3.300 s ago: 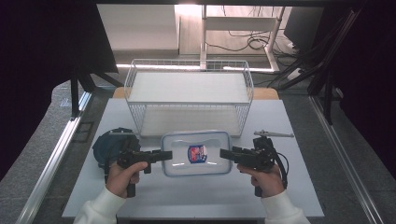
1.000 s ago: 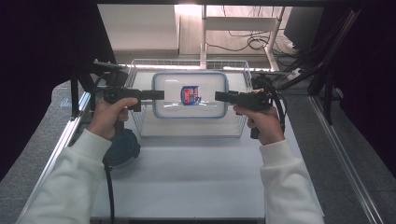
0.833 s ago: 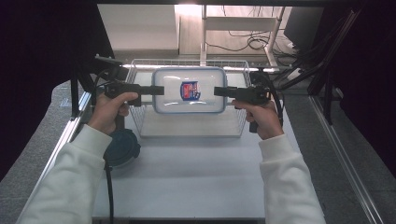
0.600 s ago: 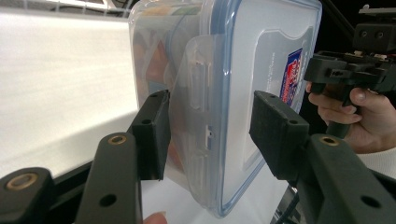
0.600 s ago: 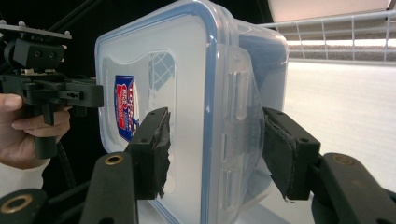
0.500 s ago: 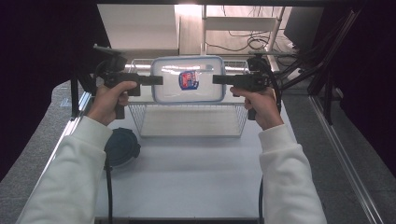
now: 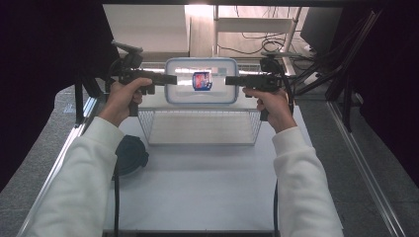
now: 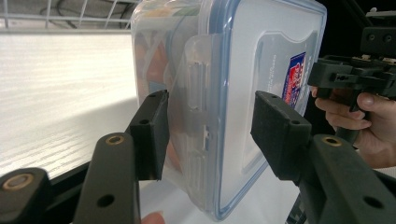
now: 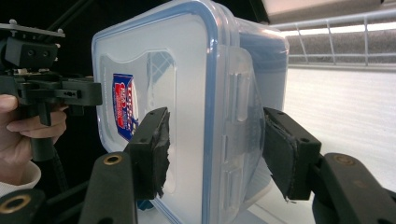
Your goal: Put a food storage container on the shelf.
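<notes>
A clear plastic container (image 7: 201, 81) with a blue-rimmed lid and a red-and-blue label hangs in the air over the far part of the wire basket (image 7: 197, 143). My left gripper (image 7: 170, 79) is shut on its left end and my right gripper (image 7: 231, 80) on its right end. In the left gripper view the pads (image 8: 152, 133) clamp the container (image 8: 224, 70) across its side latch, with the right gripper (image 8: 345, 77) beyond. The right gripper view has its pads (image 9: 285, 154) pressing lid and base of the container (image 9: 187, 70), the left gripper (image 9: 51, 88) behind.
The white wire basket stands on the white table (image 7: 197, 192), its bottom bare. A dark round object (image 7: 129, 155) lies on the table left of the basket. Metal rails run along both table sides, and cables lie behind the basket.
The container was lifted off the table in front of the basket. Over the last second both grippers carried it farther away, across the basket toward its far side.
</notes>
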Tool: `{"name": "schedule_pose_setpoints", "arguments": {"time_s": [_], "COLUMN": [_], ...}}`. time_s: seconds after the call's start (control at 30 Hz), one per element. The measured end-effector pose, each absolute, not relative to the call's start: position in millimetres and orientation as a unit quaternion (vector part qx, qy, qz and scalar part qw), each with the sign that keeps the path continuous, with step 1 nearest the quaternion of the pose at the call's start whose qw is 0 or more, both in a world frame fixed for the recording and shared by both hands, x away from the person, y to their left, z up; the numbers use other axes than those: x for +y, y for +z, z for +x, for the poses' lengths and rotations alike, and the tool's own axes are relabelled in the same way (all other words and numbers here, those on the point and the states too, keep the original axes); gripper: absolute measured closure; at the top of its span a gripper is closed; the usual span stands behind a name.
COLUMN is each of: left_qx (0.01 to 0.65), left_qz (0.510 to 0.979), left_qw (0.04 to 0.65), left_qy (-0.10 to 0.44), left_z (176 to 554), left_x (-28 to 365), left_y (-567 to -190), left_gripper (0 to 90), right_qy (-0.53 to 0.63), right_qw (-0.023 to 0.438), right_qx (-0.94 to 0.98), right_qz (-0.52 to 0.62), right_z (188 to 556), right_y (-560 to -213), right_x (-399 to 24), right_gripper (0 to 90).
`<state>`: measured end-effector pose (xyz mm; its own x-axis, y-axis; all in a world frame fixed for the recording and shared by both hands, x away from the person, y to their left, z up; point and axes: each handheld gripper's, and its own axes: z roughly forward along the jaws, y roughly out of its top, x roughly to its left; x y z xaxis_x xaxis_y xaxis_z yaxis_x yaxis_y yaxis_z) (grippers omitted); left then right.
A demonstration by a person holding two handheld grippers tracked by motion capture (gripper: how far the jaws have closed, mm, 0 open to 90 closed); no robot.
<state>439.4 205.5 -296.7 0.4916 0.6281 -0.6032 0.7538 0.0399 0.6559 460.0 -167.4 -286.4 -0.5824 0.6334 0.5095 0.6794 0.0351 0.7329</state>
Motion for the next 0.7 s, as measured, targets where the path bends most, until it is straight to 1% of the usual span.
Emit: {"name": "schedule_pose_setpoints", "arguments": {"time_s": [0.07,0.27,0.33,0.43,0.7], "left_qx": [0.509,0.526,0.543,0.551,0.559], "left_qz": [0.685,0.671,0.651,0.638,0.623], "left_qw": [0.516,0.518,0.522,0.528,0.537], "left_qy": [-0.070,-0.078,-0.099,-0.104,-0.106], "left_z": [447,458,467,472,475], "left_x": [205,205,208,208,208], "left_y": [-305,-307,-311,-315,-321], "left_gripper": [47.3,47.4,47.2,47.1,45.6], "right_qy": [-0.515,-0.514,-0.510,-0.495,-0.498], "right_qw": [0.020,0.041,0.053,0.055,0.063], "right_qx": [-0.721,-0.708,-0.701,-0.699,-0.679], "right_qz": [-0.464,-0.482,-0.495,-0.513,-0.536], "right_z": [465,479,487,491,495], "right_y": [-292,-297,-298,-297,-301], "right_x": [-166,-167,-166,-162,-160], "right_gripper": [41.8,41.4,40.3,38.1,36.6]}}
